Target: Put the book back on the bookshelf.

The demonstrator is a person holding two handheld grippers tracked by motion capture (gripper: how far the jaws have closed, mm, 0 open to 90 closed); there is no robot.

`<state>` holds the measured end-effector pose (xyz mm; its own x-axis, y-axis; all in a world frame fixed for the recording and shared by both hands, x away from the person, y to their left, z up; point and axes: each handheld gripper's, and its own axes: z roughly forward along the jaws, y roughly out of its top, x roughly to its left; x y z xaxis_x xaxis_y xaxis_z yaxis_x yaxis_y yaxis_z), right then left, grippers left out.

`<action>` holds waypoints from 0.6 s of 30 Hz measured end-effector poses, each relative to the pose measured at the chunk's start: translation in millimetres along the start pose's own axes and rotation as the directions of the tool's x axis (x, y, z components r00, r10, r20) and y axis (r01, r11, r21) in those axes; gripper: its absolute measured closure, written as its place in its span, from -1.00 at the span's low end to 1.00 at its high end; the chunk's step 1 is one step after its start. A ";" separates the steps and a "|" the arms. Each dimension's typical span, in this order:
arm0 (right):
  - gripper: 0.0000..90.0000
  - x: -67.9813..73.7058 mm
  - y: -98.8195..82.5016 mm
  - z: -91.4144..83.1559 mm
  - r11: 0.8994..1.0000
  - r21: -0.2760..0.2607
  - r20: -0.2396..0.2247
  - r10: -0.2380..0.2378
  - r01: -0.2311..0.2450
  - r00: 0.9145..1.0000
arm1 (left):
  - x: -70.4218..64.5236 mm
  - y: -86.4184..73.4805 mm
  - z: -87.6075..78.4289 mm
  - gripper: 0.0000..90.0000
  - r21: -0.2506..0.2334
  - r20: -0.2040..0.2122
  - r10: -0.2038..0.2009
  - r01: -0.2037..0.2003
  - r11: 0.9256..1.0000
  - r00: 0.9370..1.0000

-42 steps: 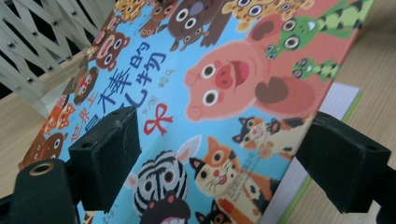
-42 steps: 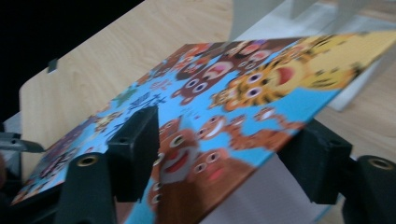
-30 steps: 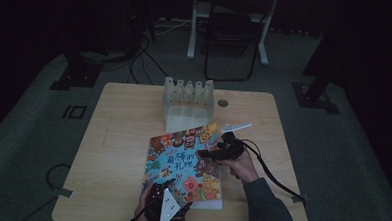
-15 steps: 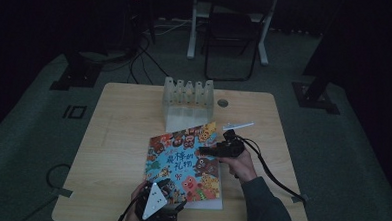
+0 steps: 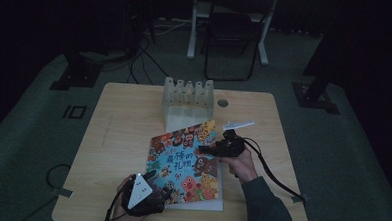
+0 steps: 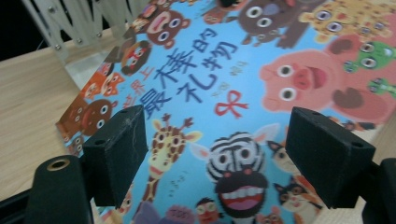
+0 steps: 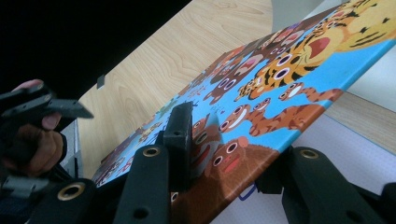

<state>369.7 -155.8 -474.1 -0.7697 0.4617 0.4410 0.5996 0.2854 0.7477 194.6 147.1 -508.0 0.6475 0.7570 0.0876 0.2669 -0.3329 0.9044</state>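
At the bottom of the high view we are holding the left claw (image 5: 153, 191) with its jaws standing wide over the near left corner of the picture book (image 5: 187, 162), gripping nothing; they have just been narrowing a little. Right of centre, the right claw (image 5: 207, 150) has just been closing and is now clamping the glossy cover's edge (image 7: 261, 140), lifting it off the white page beneath. So we are judging the book grasped and starting to open, with the full turn left to do. The cover is stiff, smooth board, printed with bright cartoon animals. It is lying on the pale wood-grain bench (image 5: 118, 137); toward the upper centre, a clear ribbed plastic rack (image 5: 188, 102) is standing.
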 end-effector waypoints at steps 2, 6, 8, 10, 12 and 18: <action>0.42 0.7 -0.1 -0.3 1.000 -0.001 0.001 -0.001 0.001 1.000 | 6.2 -0.3 -0.4 -0.53 0.003 -0.002 -0.018 0.018 1.000 1.000; 0.42 4.9 -0.5 -3.3 1.000 -0.014 0.007 -0.025 0.025 1.000 | 16.1 -1.9 -0.4 -0.48 0.014 -0.005 -0.055 0.055 0.998 0.998; 0.42 5.9 -0.4 -4.5 1.000 -0.013 0.010 -0.024 0.024 1.000 | 19.5 -2.8 0.2 -0.48 0.016 -0.007 -0.069 0.069 0.997 0.998; 0.42 7.3 -0.2 -7.6 0.999 -0.015 0.017 -0.033 0.033 0.999 | 22.7 -3.5 0.5 -0.45 0.025 -0.011 -0.075 0.075 0.997 0.997; 0.42 8.5 0.0 -10.1 0.999 -0.018 0.021 -0.042 0.043 0.999 | 25.4 -4.0 0.9 -0.44 0.028 -0.012 -0.081 0.081 0.996 0.997; 0.43 14.5 -0.3 -17.5 0.997 -0.037 0.037 -0.073 0.074 0.997 | 34.1 -4.7 0.8 -0.40 0.033 -0.007 -0.109 0.109 0.994 0.994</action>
<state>354.5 -163.9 -459.2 -0.8027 0.4701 0.3670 0.5323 0.2873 0.7963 216.0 174.0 -509.6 0.6095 0.7928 -0.0081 0.3593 -0.2670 0.8942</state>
